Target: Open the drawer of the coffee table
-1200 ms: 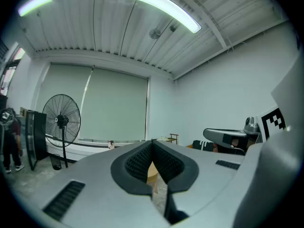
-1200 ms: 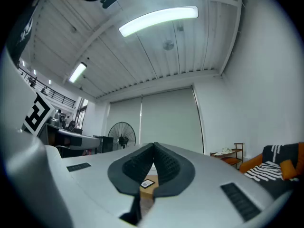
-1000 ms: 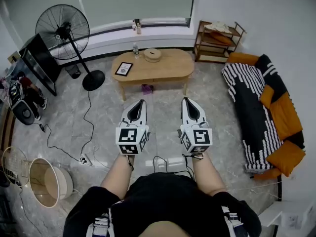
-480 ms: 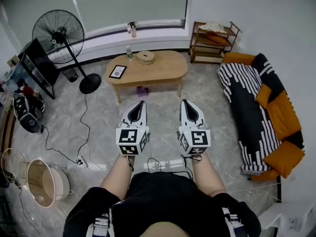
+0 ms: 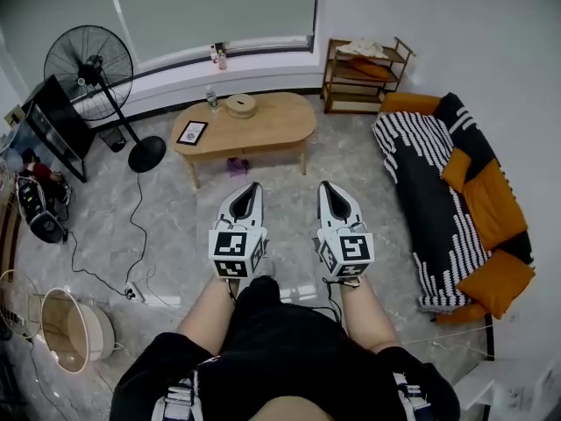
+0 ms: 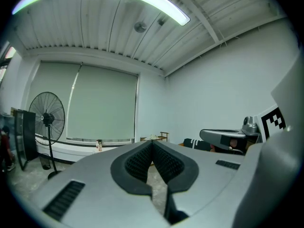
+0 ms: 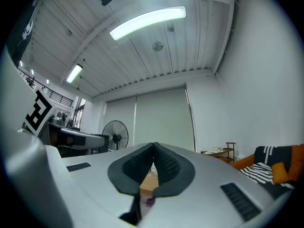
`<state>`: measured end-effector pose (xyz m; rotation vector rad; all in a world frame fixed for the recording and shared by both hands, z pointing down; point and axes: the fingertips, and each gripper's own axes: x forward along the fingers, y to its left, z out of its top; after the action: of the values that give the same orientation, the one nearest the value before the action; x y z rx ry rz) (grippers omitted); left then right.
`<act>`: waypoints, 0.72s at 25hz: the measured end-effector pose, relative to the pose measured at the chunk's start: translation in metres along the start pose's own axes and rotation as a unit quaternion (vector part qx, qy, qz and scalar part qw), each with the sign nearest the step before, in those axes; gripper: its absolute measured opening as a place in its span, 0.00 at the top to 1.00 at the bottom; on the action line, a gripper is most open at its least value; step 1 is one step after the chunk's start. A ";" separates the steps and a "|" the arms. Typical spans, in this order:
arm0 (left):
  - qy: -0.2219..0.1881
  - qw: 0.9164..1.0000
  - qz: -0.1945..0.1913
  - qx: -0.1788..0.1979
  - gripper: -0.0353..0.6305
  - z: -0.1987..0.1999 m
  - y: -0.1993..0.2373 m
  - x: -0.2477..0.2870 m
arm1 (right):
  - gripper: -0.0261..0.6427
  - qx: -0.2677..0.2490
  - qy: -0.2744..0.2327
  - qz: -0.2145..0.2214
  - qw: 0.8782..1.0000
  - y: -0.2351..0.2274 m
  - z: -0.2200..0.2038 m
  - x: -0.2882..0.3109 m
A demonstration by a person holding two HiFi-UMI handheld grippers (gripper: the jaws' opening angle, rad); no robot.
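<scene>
Grey marble floor (image 5: 166,209), white walls (image 5: 429,16). A fan (image 5: 88,64) stands left, a striped sofa (image 5: 438,182) right, a shelf (image 5: 364,77) by the window (image 5: 210,7)

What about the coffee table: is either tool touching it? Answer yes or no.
No, in the head view the left tool and right tool both hang over the floor, well short of the coffee table.

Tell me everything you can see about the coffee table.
The coffee table looks like light wood, with a rounded oblong top on short legs, standing on the grey floor. Its front shows no drawer pulled out. A dark framed item, a round tan object and a bottle rest on it.
</scene>
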<state>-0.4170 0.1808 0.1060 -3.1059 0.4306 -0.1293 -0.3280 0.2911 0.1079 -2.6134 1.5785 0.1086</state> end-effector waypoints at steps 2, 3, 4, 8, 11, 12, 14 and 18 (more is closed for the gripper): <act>-0.001 1.000 -0.004 0.002 0.92 0.000 -0.004 0.014 | 0.94 0.006 -0.004 -0.003 1.000 -0.012 -0.001 0.005; -0.001 1.000 -0.006 0.003 0.92 0.000 -0.006 0.023 | 0.94 0.008 -0.004 -0.003 1.000 -0.019 -0.003 0.009; -0.002 1.000 -0.007 0.003 0.92 0.000 -0.007 0.032 | 0.94 0.010 -0.003 -0.002 1.000 -0.025 -0.006 0.014; -0.006 1.000 -0.014 0.007 0.92 -0.007 -0.002 0.072 | 0.94 0.009 -0.001 0.000 1.000 -0.048 -0.023 0.042; -0.007 1.000 -0.017 -0.001 0.92 -0.015 0.011 0.117 | 0.94 0.008 0.003 0.000 1.000 -0.069 -0.035 0.080; -0.007 1.000 -0.017 -0.003 0.92 -0.016 0.016 0.137 | 0.94 0.006 0.006 0.002 1.000 -0.078 -0.039 0.095; -0.006 1.000 -0.016 -0.005 0.92 -0.018 0.023 0.179 | 0.94 0.002 0.014 0.007 1.000 -0.101 -0.046 0.129; -0.002 0.999 -0.024 -0.025 0.92 -0.016 0.036 0.268 | 0.94 0.001 0.021 0.013 1.000 -0.156 -0.055 0.205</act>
<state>-0.1715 0.0740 0.1432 -3.1670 0.3644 -0.1138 -0.0940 0.1772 0.1472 -2.6112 1.6247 0.0553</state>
